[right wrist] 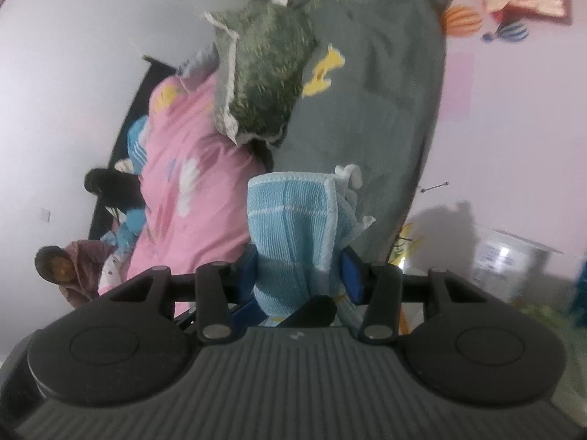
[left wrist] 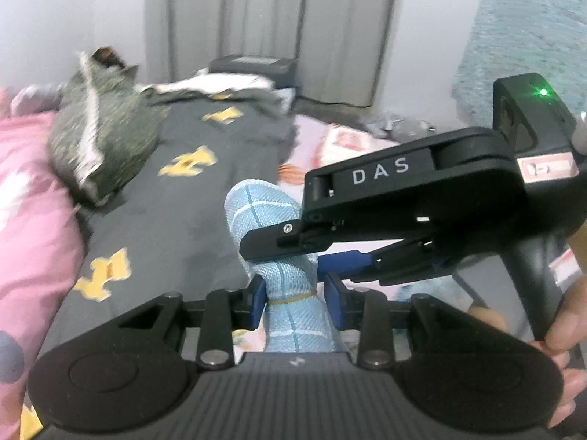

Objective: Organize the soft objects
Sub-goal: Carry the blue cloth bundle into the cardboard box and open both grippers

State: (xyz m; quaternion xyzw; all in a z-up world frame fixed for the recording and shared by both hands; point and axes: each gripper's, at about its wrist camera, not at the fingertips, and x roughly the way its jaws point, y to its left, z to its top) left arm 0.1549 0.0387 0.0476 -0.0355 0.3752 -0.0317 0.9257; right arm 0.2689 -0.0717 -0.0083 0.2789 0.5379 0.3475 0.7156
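Both grippers pinched the light-blue woven rolled cloth [left wrist: 273, 256]: left gripper [left wrist: 297, 302] low, right gripper [left wrist: 293, 253] from 3 o'clock; long axis toward 12.

Black ribbed tool [left wrist: 297, 306] with blue pads [left wrist: 256, 302], white "DAS" lettering.

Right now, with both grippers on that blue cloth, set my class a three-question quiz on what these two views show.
1. True or false: both the left gripper and the right gripper are clamped on the light blue towel.
2. What thin band circles the towel near the left gripper's fingers?
3. The green speckled pillow lies: A) on the grey blanket; B) on the floor.

Key: 1 true; 2 a rubber band; 3 A.
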